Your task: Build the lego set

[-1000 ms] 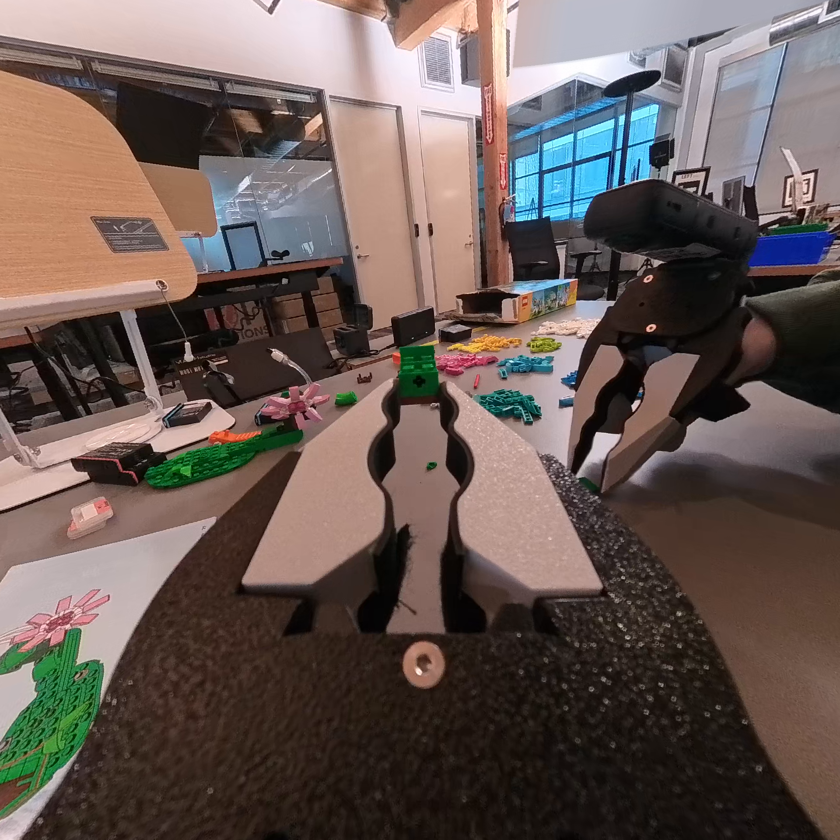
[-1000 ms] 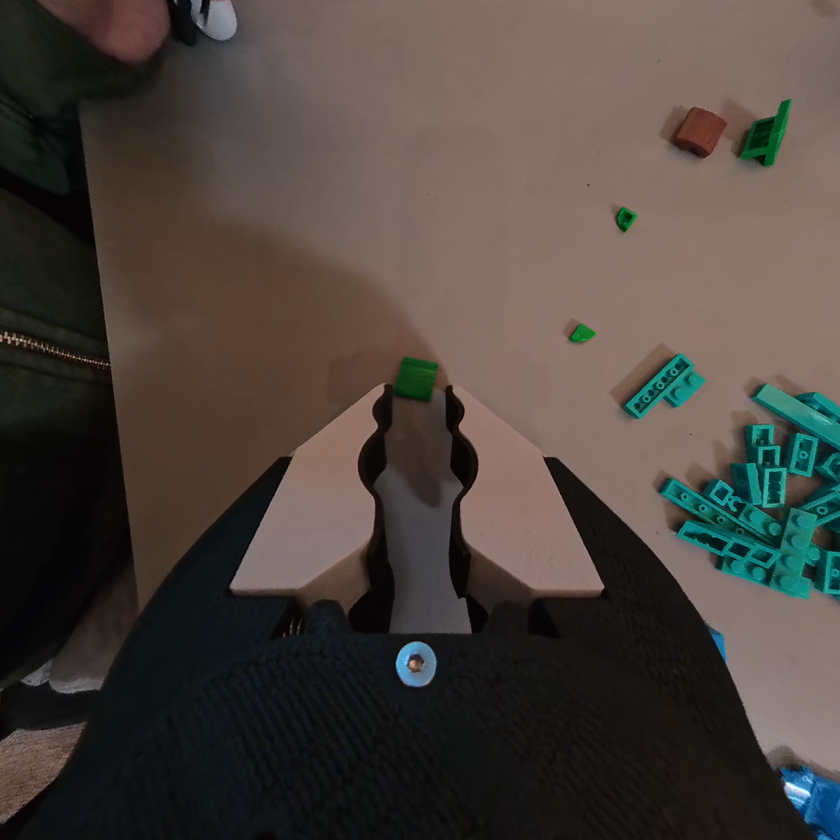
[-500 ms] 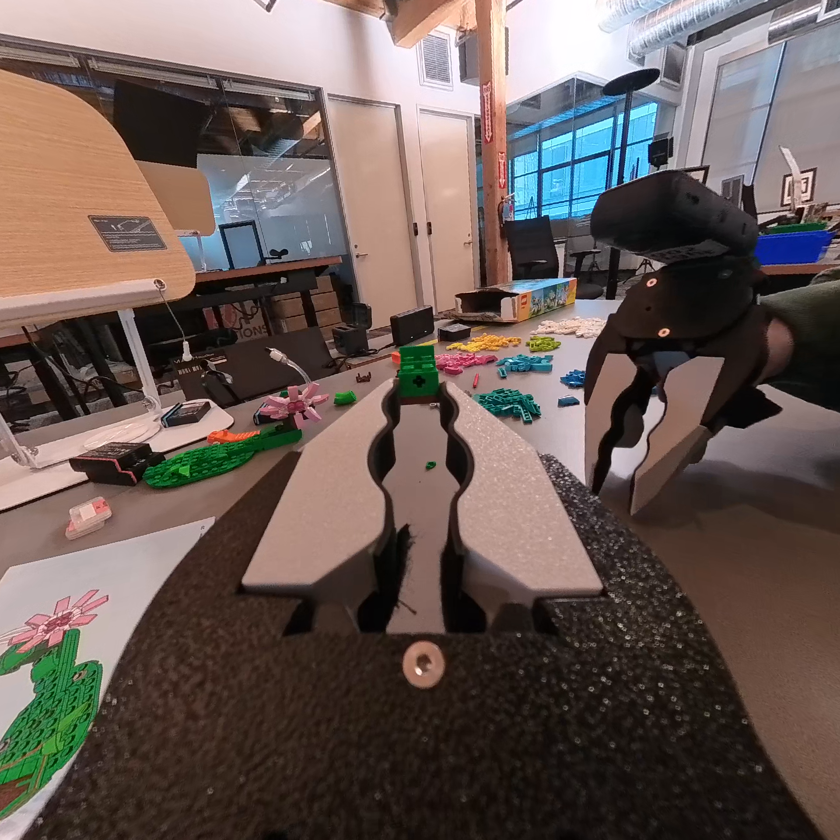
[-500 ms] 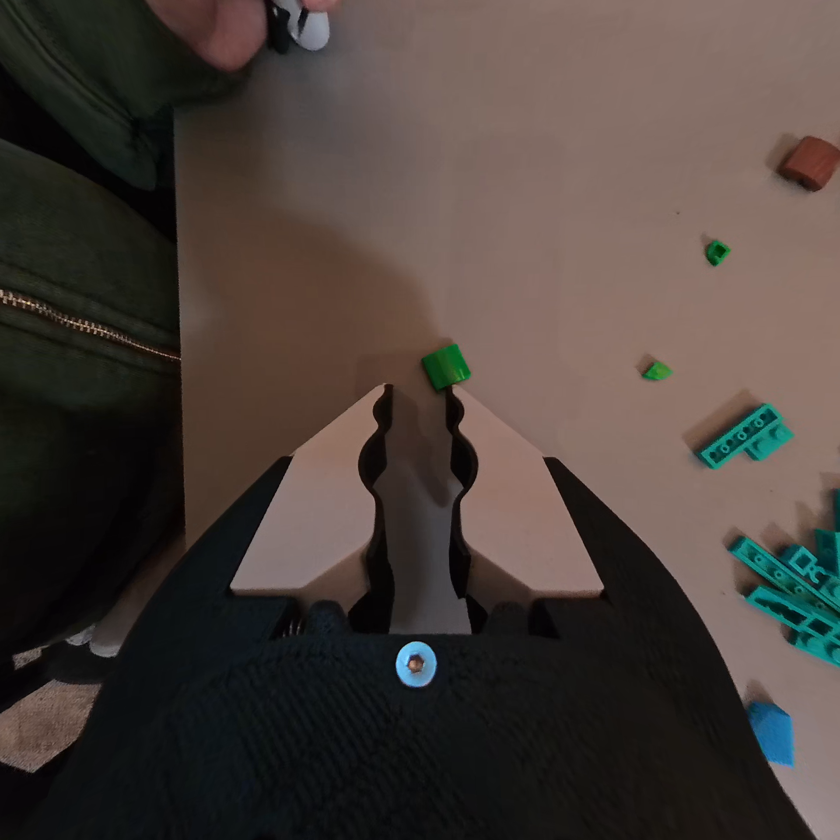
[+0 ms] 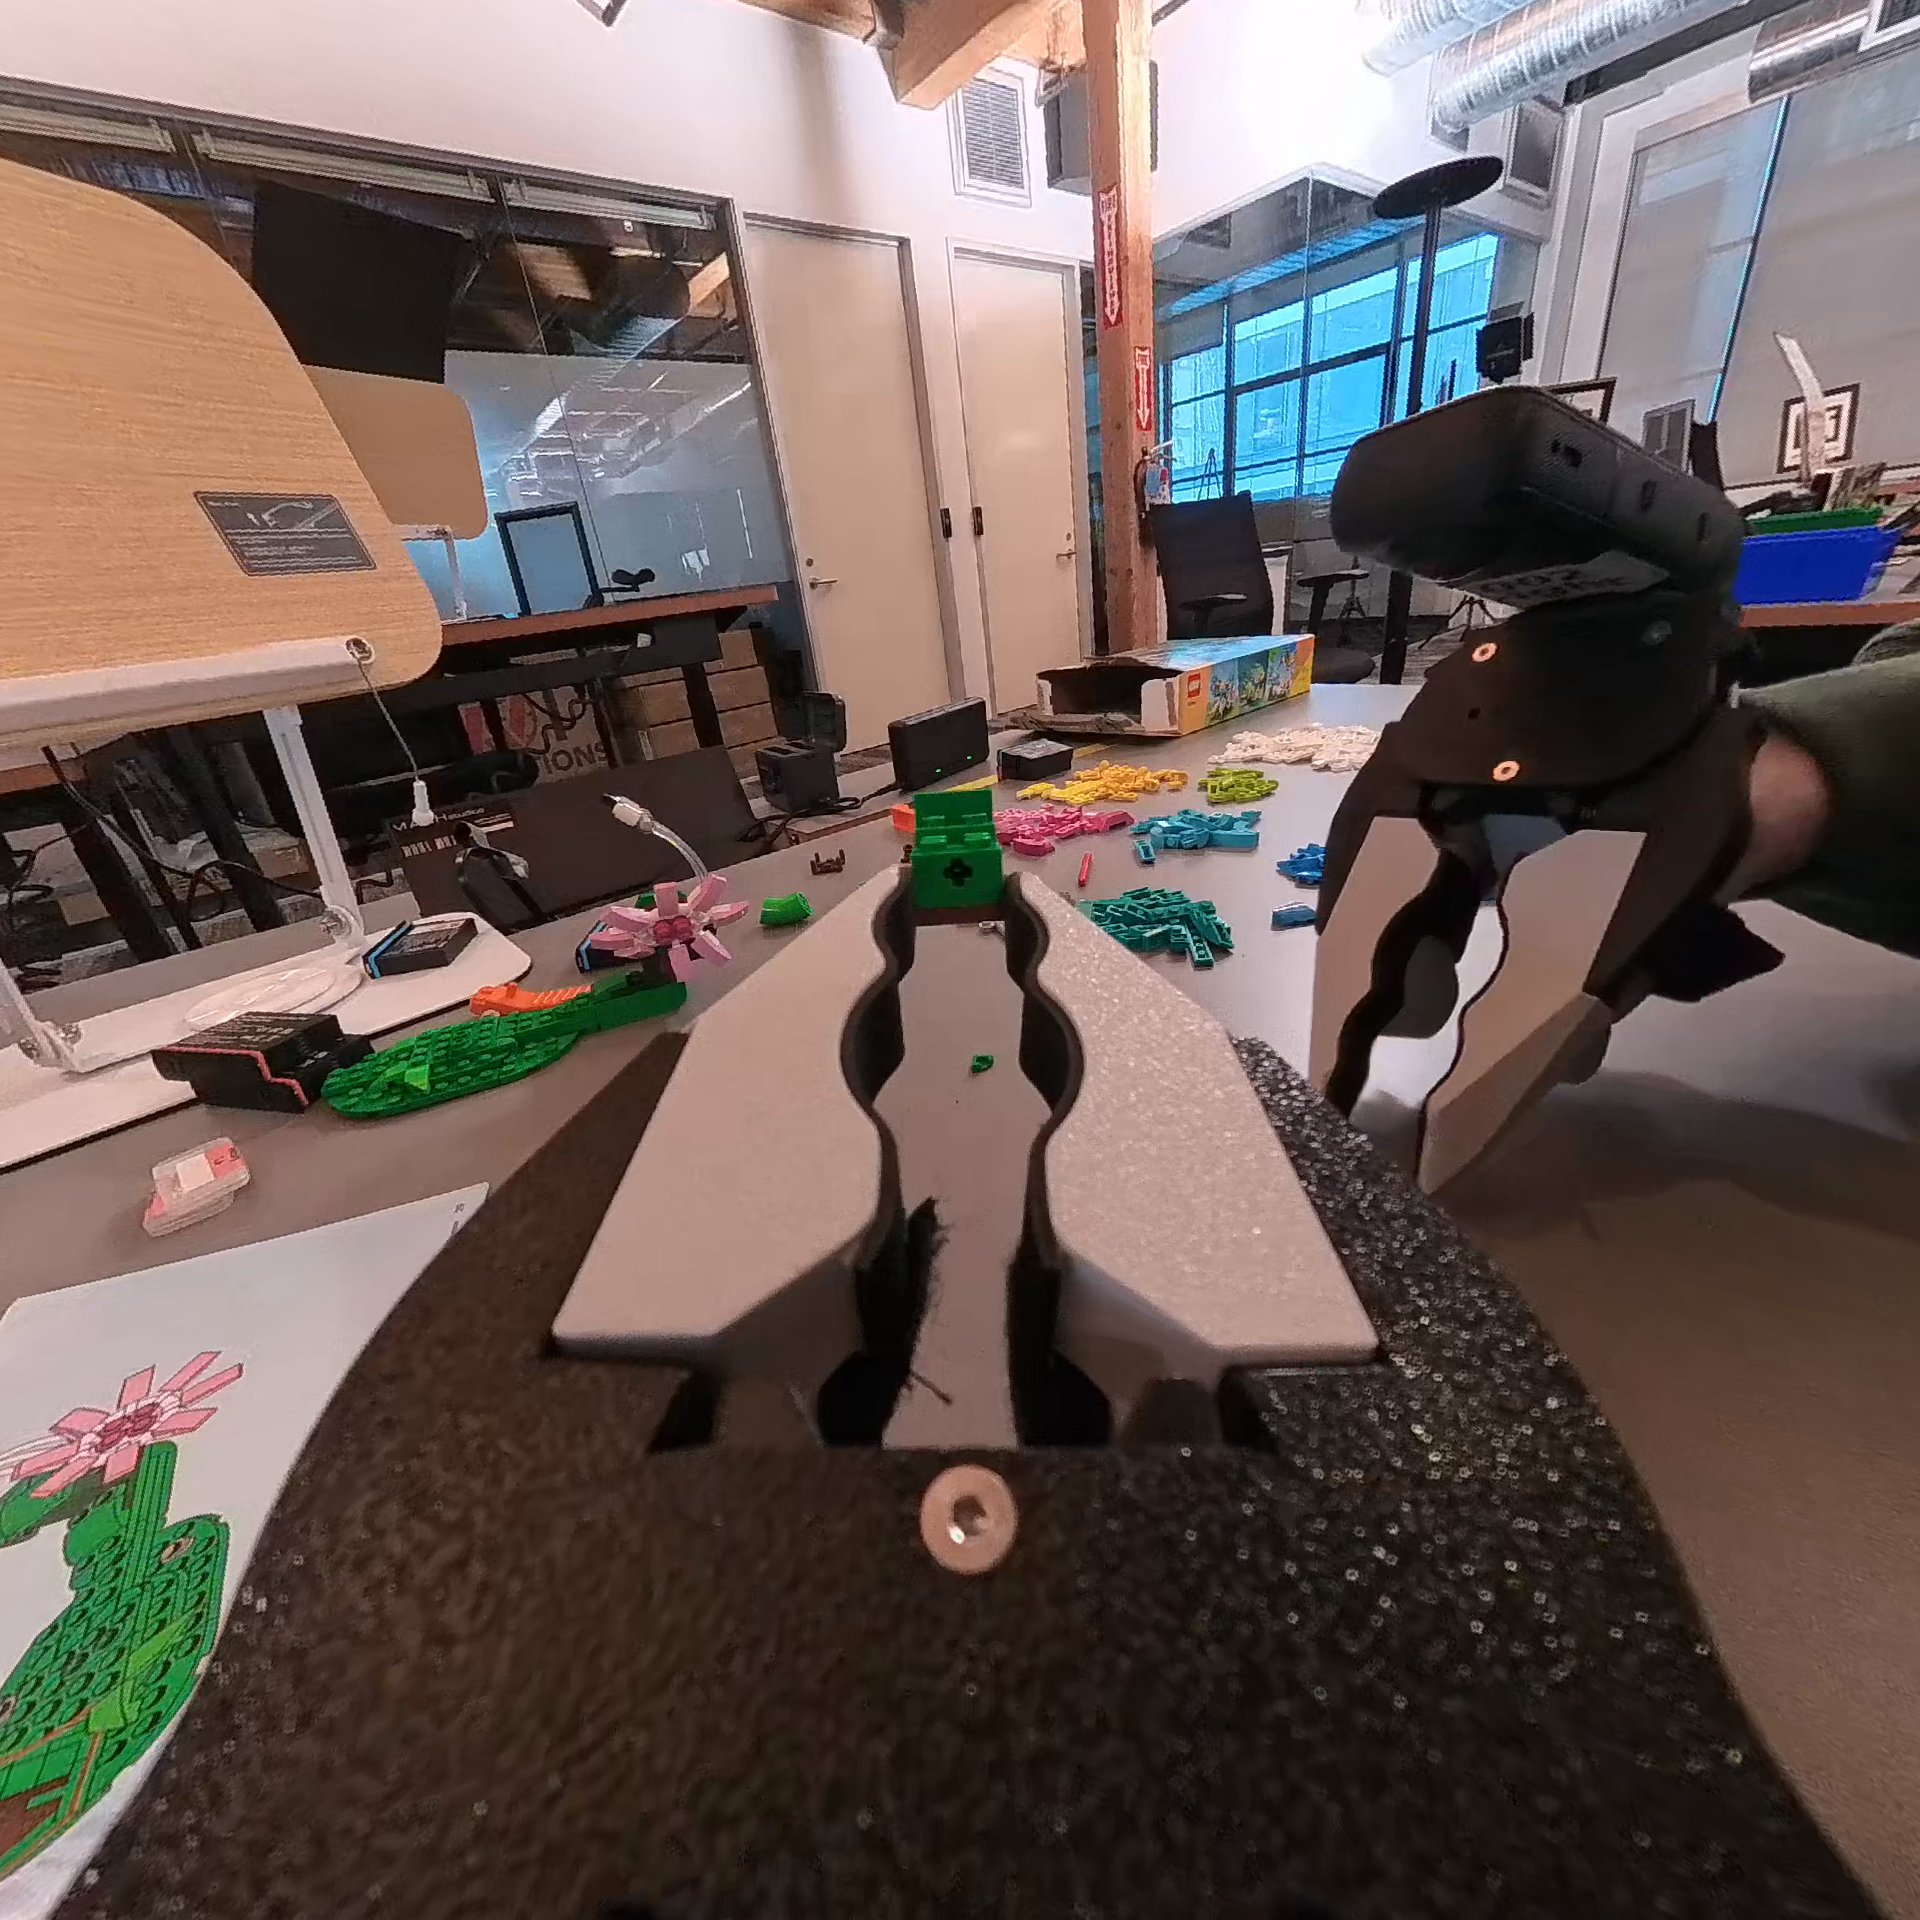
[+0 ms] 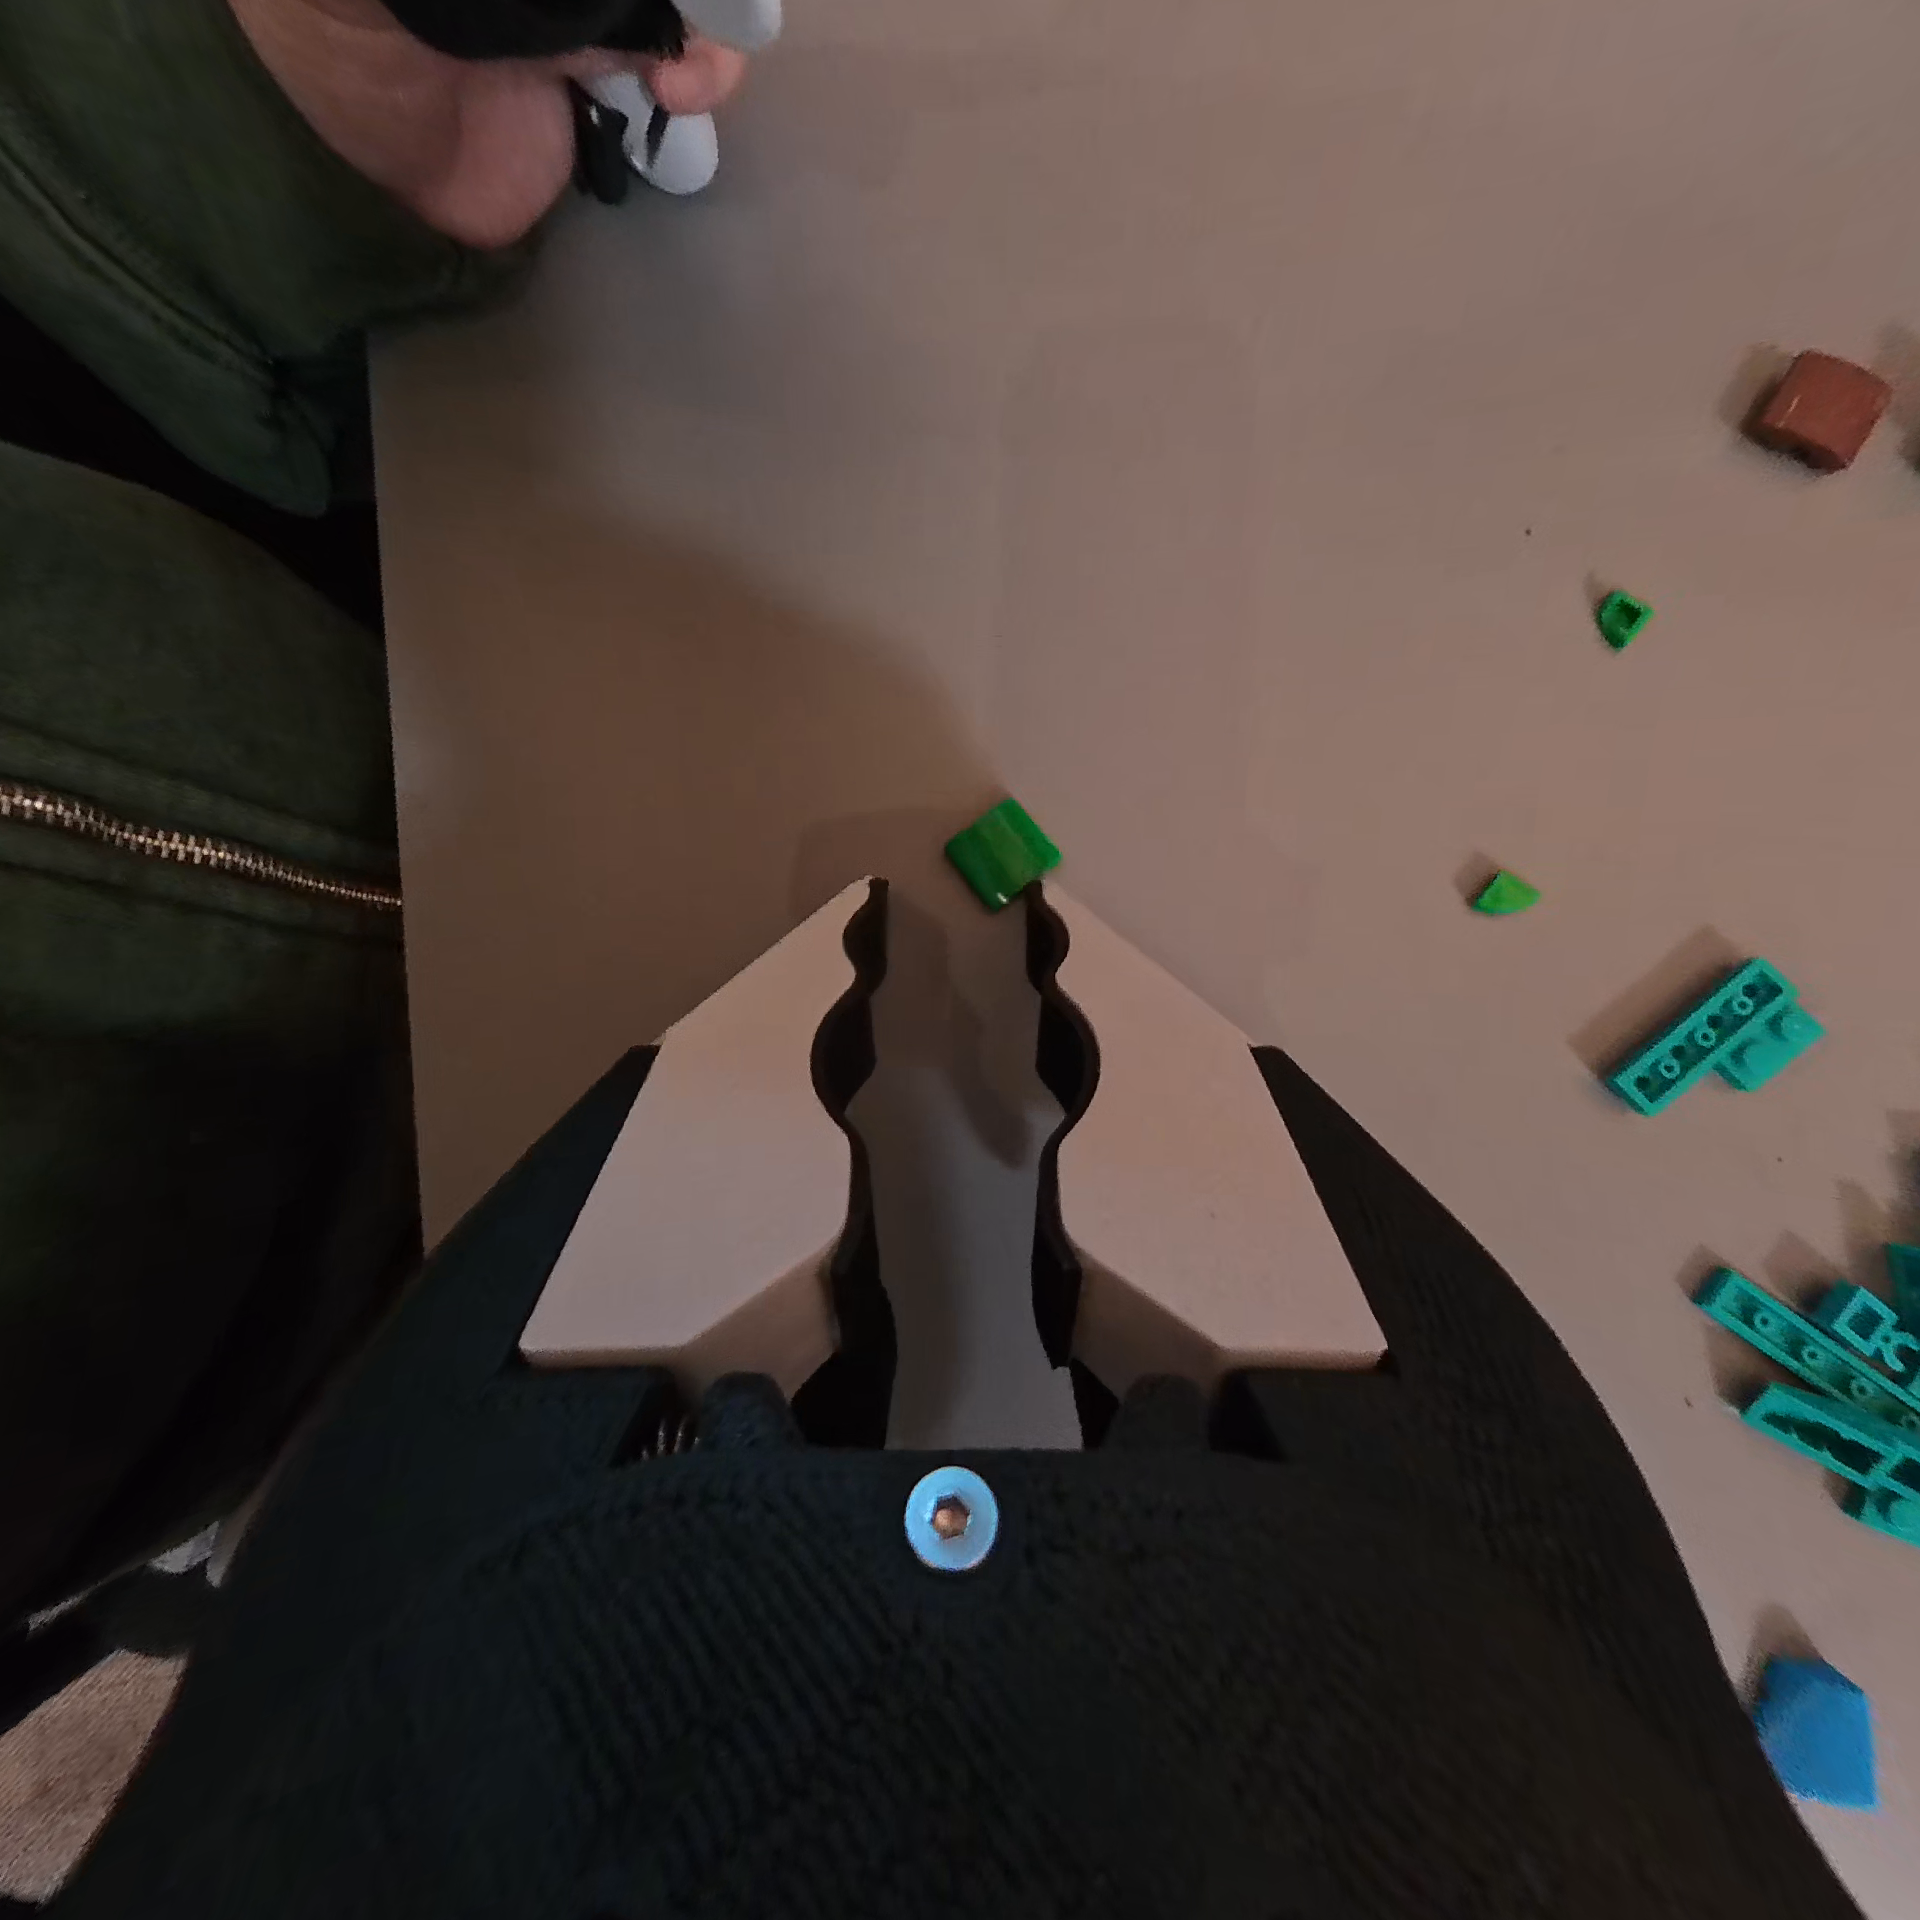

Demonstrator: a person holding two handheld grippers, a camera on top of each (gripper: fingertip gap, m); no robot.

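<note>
The left gripper [image 5: 956, 883] clamps a small green brick assembly [image 5: 954, 864] between its fingertips, holding it above the grey table [image 5: 1662, 1299]. The right gripper [image 6: 954, 883] points down at the table with its jaws apart and empty; a small green slope piece [image 6: 1002, 854] lies on the surface just beyond its right fingertip. Teal pieces [image 6: 1714, 1039] lie scattered farther right

The left gripper [image 5: 956, 883] points level and forward with its jaws closed around a piece at their tips, while the right gripper [image 6: 954, 888] tilts steeply downward, jaws parted and empty.
</note>
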